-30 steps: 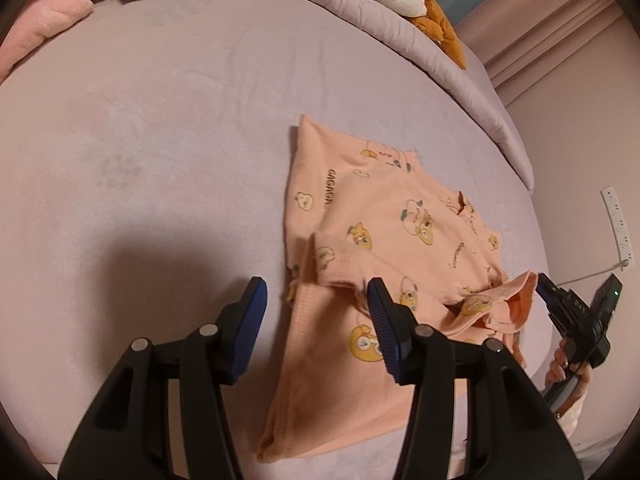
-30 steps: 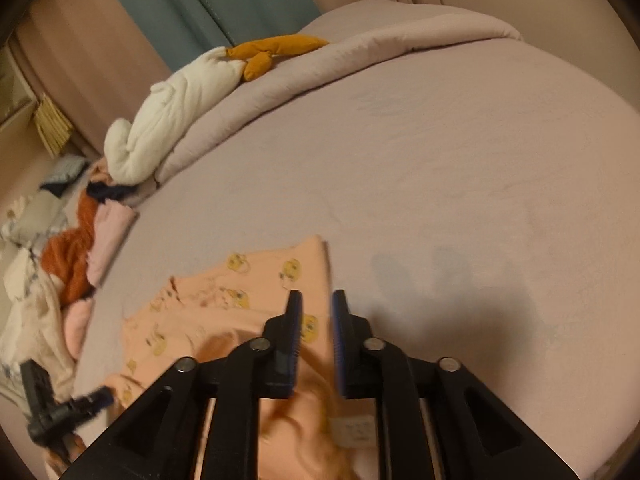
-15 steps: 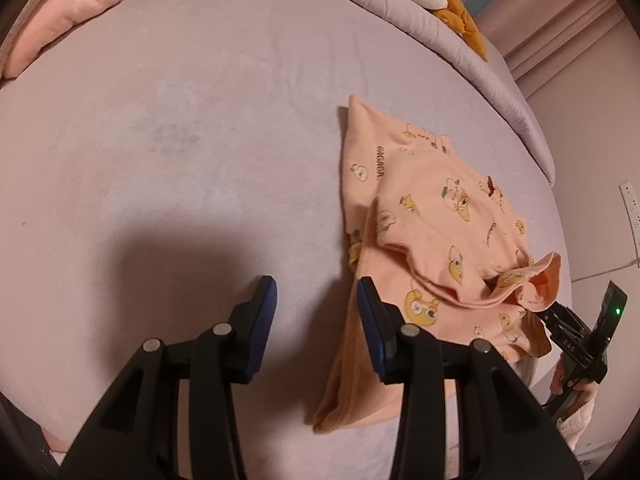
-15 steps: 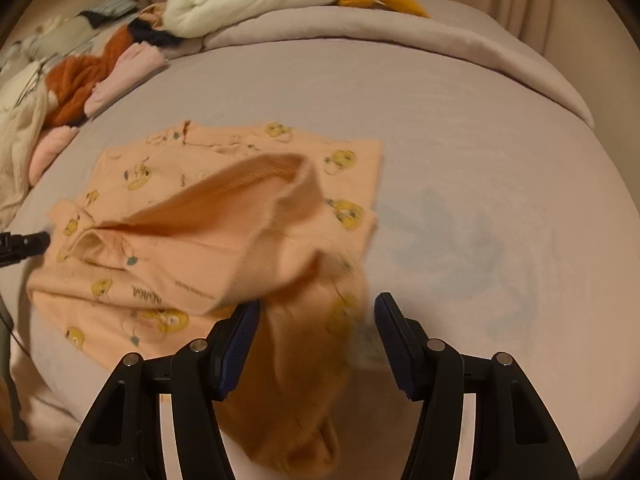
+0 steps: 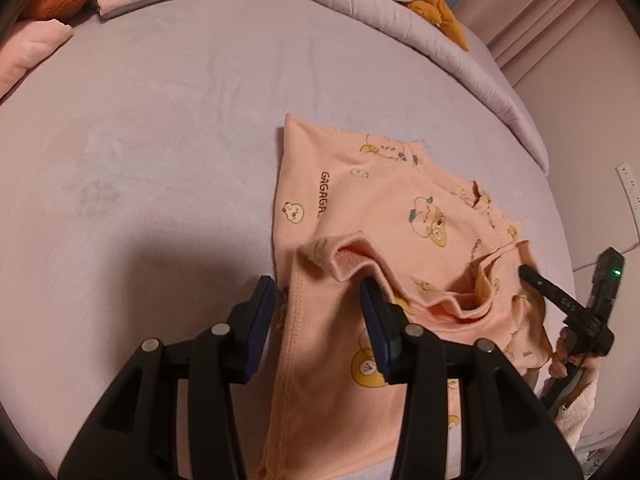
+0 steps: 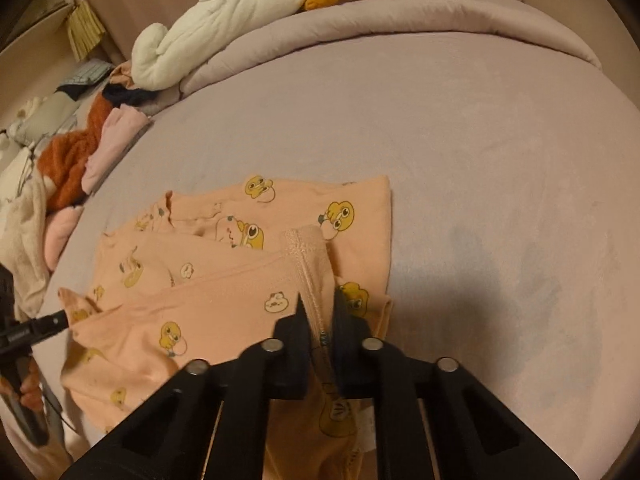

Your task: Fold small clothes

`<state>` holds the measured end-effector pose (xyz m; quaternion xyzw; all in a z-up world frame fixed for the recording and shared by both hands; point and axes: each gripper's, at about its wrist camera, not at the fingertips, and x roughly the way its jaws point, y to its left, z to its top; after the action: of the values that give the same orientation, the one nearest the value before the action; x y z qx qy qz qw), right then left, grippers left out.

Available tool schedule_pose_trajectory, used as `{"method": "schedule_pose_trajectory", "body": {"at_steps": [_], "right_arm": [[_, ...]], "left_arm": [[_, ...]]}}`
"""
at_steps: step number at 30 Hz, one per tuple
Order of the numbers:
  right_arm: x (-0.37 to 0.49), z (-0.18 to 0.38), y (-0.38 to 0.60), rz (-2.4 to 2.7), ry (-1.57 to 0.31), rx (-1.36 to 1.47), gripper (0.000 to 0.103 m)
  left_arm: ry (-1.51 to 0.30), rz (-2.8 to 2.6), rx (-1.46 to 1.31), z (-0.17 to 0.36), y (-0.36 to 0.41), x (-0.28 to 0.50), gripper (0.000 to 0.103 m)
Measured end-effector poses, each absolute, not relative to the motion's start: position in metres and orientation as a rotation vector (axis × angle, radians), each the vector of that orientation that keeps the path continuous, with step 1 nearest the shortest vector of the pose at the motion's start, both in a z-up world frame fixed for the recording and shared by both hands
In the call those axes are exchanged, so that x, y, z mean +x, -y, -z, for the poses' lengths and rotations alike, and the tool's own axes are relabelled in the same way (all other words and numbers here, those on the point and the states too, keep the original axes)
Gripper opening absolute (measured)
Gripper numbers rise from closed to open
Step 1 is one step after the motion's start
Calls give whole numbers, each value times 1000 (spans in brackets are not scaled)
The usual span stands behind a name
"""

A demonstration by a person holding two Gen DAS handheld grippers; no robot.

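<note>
1. My right claw (image 6: 318, 304) is clamping one ribbed hem of the peach top (image 6: 224, 300), its jaws having just been closing on the cloth.
2. My left claw (image 5: 316, 312) is standing apart, straddling the top's other edge, pads not pressing it.
3. The one top is lying partly folded on the lilac bed (image 5: 160, 140).
4. One white plush toy (image 6: 216, 28) is lying on the rolled quilt (image 6: 400, 20).
5. One heap of clothes (image 6: 80, 152) is sitting at the bed's far left edge.

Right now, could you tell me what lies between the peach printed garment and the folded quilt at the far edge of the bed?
Nothing: in the right wrist view, only bare lilac bedsheet separates the peach garment from the quilt.
</note>
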<state>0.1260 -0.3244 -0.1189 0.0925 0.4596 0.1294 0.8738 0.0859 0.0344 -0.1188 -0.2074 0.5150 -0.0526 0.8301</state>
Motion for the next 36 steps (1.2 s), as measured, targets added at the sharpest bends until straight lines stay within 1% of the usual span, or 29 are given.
{"method": "schedule_pose_trajectory", "body": {"at_steps": [7,13,18,21,23,25,26,31,36], "right_arm": [[100,90,334,-269,-847,269,5],[80,59,340,-284,-732,333,5],[74,54,344,-280,-713,357,5],[68,51,345,-302,-687,379,5],[64,48,343,-303,-673,364,5],[64,47,341,-304,-671,358,5],[64,48,341,-304,-675,359,5],[62,48,339,-290,-687,358,5],[60,47,339,-286,-683,349,5]], "left_arm": [[-1081,105,-457,121,-35,88,39],[-1091,77,-474,123,-37,88,41],[-1095,83,-443,126,-32,91,41],[-1100,85,-459,129,-33,91,39],[-1097,88,-473,130,-33,91,24],[-1092,72,-464,128,-33,89,16],[-1088,71,-470,127,-33,87,14],[-1043,74,-476,109,-30,76,12],[-1055,74,-440,106,-26,75,13]]}}
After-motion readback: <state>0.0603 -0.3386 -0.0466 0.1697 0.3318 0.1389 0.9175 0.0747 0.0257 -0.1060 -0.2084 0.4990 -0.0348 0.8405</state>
